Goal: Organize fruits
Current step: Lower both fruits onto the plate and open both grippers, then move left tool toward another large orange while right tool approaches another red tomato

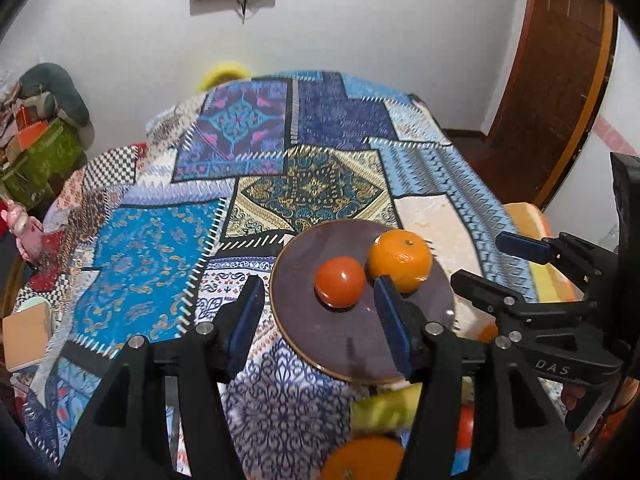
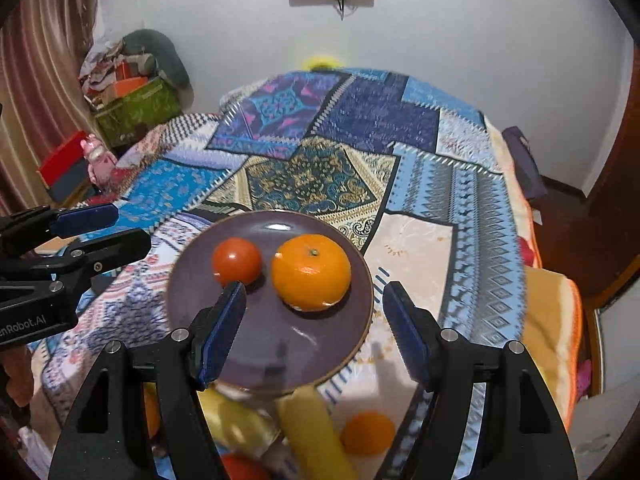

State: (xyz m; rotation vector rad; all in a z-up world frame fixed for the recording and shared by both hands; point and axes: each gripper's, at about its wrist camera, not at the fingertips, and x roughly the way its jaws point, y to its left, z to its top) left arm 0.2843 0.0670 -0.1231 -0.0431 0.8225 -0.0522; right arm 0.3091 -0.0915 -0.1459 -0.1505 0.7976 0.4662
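Two fruits, a tomato (image 2: 236,261) and a mandarin (image 2: 311,272), sit on the purple plate (image 2: 280,352). Both the left gripper (image 1: 322,320) and right gripper (image 2: 312,328) hover spread and empty; next, approach a banana (image 2: 316,432) near the plate's front edge squarely.

A patchwork cloth (image 2: 420,184) covers the table; green box (image 2: 136,110) beyond.

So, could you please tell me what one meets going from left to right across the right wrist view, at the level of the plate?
Left gripper → tomato → orange → bare right edge of the plate → patchwork cloth.
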